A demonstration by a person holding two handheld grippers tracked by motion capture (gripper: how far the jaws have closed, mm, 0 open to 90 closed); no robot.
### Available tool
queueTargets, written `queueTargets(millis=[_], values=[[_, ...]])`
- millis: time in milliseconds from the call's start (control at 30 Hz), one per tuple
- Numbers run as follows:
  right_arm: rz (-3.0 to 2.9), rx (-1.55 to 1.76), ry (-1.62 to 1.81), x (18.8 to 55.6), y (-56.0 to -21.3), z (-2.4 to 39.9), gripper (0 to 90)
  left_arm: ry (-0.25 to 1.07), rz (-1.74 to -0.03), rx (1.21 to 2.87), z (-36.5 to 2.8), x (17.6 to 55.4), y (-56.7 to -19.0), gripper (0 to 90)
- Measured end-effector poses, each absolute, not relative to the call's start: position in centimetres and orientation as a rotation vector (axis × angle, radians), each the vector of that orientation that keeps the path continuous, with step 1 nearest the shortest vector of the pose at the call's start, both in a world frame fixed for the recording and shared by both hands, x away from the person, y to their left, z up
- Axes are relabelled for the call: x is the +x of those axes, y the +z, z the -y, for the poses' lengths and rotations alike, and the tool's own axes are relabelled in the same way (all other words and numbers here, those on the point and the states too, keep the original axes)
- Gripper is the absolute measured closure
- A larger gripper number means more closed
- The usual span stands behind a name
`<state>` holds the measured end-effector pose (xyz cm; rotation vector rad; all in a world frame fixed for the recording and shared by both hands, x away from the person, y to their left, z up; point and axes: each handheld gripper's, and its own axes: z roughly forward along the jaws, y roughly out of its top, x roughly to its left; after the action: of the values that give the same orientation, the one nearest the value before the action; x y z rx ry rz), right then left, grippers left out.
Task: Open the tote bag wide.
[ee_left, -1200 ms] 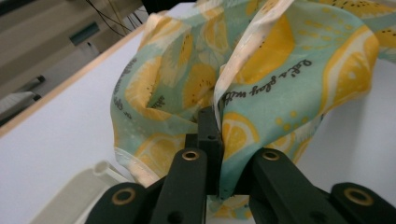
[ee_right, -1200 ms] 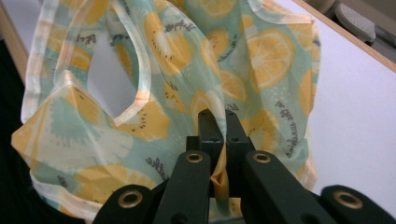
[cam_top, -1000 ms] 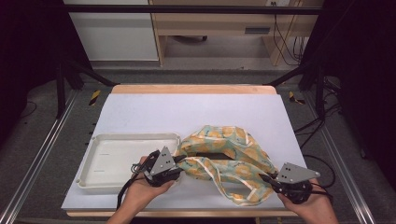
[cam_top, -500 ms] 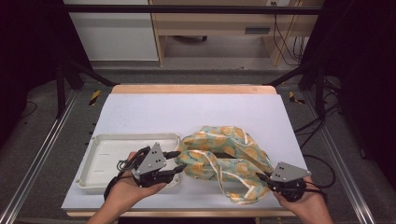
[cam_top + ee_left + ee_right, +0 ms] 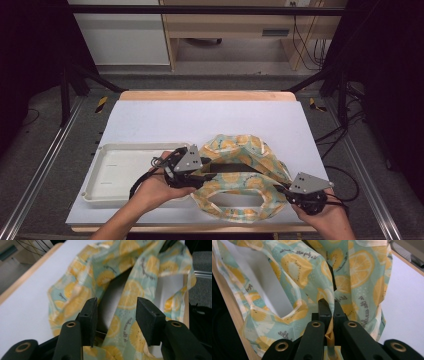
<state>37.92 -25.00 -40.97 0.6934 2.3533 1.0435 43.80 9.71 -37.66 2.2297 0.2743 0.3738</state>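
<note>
Where the white surface nears my edge lies one lemon-print cloth bag, beside an off-white tray. My right tongs are clamped on its hem; my left tongs, jaws just opening, stand apart around a fold, pads not pressing.

the cloth bag is pale mint green with a print of yellow and orange lemon slices and small dark writing. between the black jaws of the left gripper this same lemon print shows. the right gripper is black too, with brass-coloured rivets, and a yellow edge of the bag sits between its jaws. the tray is cream white. the table is pale lilac-white with a light wooden border.
</note>
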Motion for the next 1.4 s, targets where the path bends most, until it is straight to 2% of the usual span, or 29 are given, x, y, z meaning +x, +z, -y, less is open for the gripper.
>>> queueTargets(millis=[233, 367, 500, 600, 700, 833, 900, 1067, 1400], values=[[-2.356, 0.664, 1.074, 37.7, -40.1, 24.7, 90.0, 0.34, -0.27, 2.308, -8.9, 44.7, -40.1, 37.7], [-2.35, 0.655, 1.101, 37.4, -39.6, 24.7, 90.0, 0.266, -0.248, 2.33, -8.3, 45.2, -40.6, 33.5], [-2.337, 0.649, 1.127, 37.4, -39.1, 24.7, 90.0, 0.258, -0.226, 2.384, -7.6, 45.2, -40.9, 32.9], [-2.334, 0.642, 1.132, 37.4, -38.8, 24.7, 90.0, 0.252, -0.221, 2.41, -7.4, 45.1, -41.2, 37.8], [-2.334, 0.637, 1.129, 37.4, -38.5, 24.7, 90.0, 0.282, -0.24, 2.41, -7.5, 45.0, -41.1, 50.8], [-2.332, 0.632, 1.12, 37.2, -38.5, 24.8, 90.0, 0.276, -0.257, 2.375, -8.1, 44.5, -40.9, 79.2], [-2.341, 0.633, 1.106, 37.0, -38.7, 24.9, 90.0, 0.271, -0.248, 2.367, -8.3, 44.0, -40.9, 85.9], [-2.387, 0.64, 1.034, 36.5, -40.6, 25.2, 90.0, 0.256, -0.226, 2.378, -8.3, 42.6, -41.7, 89.8], [-2.491, 0.647, 0.826, 36.9, -44.0, 25.3, 90.0, 0.267, -0.25, 2.402, -7.0, 41.8, -44.1, 90.0]])
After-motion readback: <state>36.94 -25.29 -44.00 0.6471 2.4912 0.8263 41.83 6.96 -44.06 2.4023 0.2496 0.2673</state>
